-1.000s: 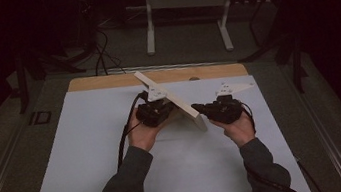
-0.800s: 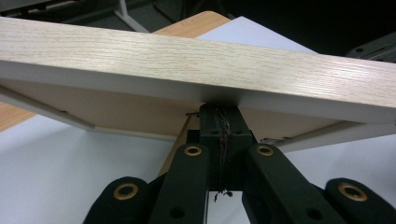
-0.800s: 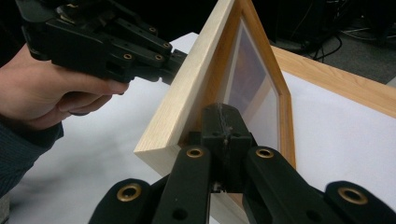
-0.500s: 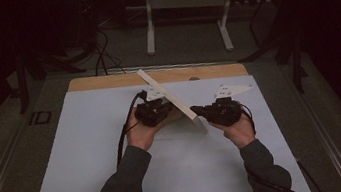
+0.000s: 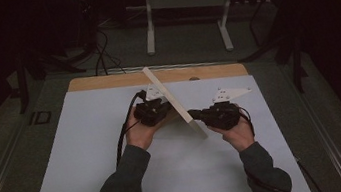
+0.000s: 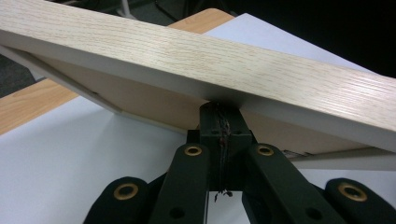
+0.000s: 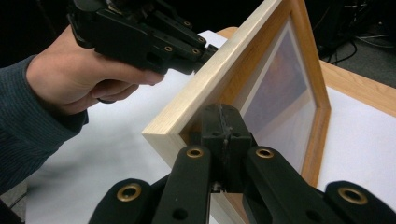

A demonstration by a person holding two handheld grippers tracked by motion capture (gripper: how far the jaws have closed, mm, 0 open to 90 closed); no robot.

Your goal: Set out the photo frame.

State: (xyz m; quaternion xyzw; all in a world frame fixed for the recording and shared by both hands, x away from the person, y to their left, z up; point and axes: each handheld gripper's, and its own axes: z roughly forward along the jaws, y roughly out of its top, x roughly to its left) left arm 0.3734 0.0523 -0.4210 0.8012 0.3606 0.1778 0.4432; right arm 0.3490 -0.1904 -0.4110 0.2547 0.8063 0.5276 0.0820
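One wooden picture frame (image 5: pixel 174 100) stands tilted near the tabletop's far edge. Two grippers are at it: the left gripper (image 5: pixel 153 109) and the right gripper (image 5: pixel 196 115). One white sheet (image 5: pixel 90 152) covers the tabletop.

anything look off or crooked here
The wooden picture frame is off the white table cover, tilted on edge, pinched by the left gripper and the right gripper. No damage or spill shows.
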